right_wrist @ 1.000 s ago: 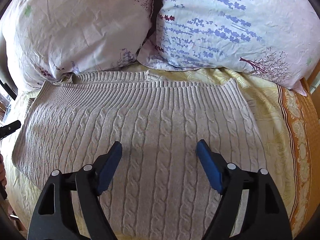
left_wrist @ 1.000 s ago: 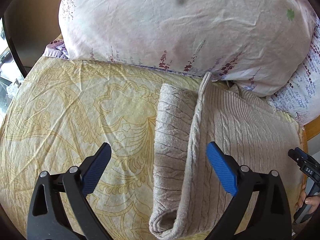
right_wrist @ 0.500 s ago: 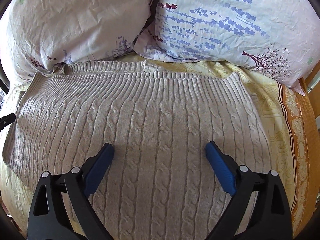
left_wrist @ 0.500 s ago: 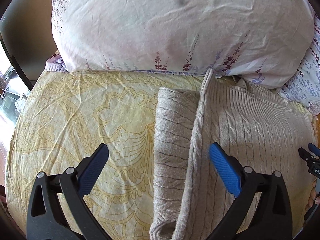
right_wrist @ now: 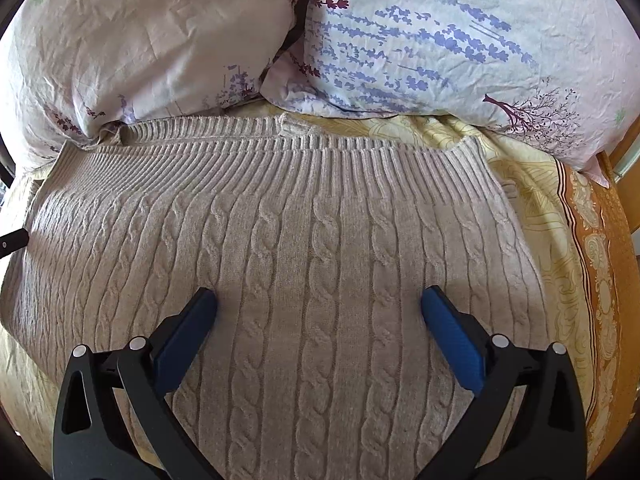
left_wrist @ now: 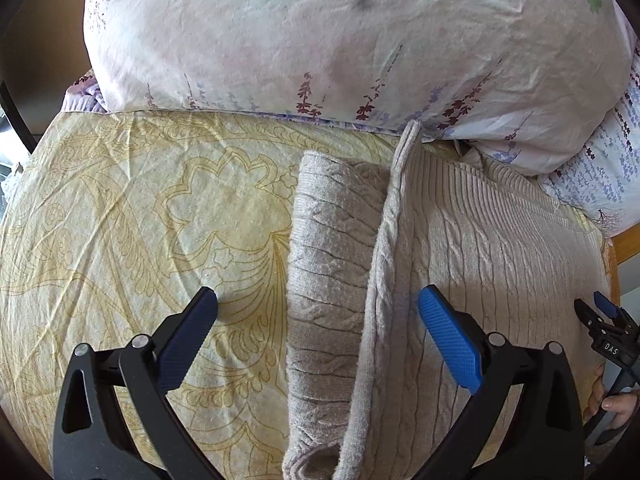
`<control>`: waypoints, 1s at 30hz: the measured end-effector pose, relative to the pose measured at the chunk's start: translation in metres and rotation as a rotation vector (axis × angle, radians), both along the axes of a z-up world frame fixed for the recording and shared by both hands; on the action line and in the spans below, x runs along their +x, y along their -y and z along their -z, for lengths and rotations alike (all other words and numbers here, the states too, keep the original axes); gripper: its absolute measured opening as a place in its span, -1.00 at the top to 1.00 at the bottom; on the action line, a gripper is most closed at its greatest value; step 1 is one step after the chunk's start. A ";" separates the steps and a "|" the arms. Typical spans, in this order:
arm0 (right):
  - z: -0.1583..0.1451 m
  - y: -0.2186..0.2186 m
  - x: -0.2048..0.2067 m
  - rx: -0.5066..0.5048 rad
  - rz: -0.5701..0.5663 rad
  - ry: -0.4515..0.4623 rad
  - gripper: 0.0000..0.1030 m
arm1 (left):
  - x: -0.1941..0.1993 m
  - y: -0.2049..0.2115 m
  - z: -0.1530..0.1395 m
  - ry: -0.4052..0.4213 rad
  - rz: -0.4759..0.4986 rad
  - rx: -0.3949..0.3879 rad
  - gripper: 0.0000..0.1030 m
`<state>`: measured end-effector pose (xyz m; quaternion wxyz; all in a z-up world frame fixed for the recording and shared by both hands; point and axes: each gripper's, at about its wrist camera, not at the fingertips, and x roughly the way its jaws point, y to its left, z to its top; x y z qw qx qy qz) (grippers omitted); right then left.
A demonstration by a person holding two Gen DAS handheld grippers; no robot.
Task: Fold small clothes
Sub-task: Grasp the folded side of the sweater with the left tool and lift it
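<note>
A beige cable-knit sweater (right_wrist: 312,240) lies flat on the bed, its ribbed hem toward the pillows. In the left wrist view its left sleeve (left_wrist: 332,272) lies folded under the body's raised side edge (left_wrist: 384,264). My left gripper (left_wrist: 318,308) is open and empty, straddling that sleeve and edge just above them. My right gripper (right_wrist: 319,306) is open and empty over the middle of the sweater's body. The right gripper also shows at the far right of the left wrist view (left_wrist: 604,316).
Two floral pillows (right_wrist: 140,40) (right_wrist: 460,40) lie against the sweater's far edge. The yellow patterned bedsheet (left_wrist: 120,220) stretches left of the sweater. The bed's orange border (right_wrist: 600,280) and edge run along the right.
Both grippers have opened wider and drawn slightly back and up. The sweater has not moved.
</note>
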<state>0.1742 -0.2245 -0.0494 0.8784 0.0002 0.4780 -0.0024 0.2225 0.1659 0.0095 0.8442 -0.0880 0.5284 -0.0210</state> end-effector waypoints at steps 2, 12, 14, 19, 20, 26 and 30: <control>-0.001 0.001 -0.003 0.001 0.004 0.006 -0.97 | 0.000 -0.001 0.001 -0.002 -0.005 -0.008 -0.96; 0.000 0.001 -0.007 0.006 0.003 0.019 -0.97 | 0.024 0.005 -0.001 -0.002 0.032 -0.048 -0.93; 0.000 0.002 -0.008 0.007 0.003 0.022 -0.97 | 0.029 0.008 0.001 0.000 0.041 -0.054 -0.90; 0.000 0.003 -0.009 0.008 0.002 0.027 -0.97 | 0.037 0.014 0.000 0.019 0.056 -0.048 -0.50; 0.000 0.003 -0.009 0.008 0.000 0.028 -0.97 | 0.038 0.015 -0.001 0.020 0.063 -0.064 -0.28; 0.000 0.003 -0.009 0.008 -0.001 0.031 -0.97 | 0.036 0.014 -0.003 0.014 0.072 -0.146 0.30; -0.001 0.002 -0.008 0.008 -0.001 0.030 -0.97 | 0.035 0.019 -0.003 0.004 0.067 -0.167 0.46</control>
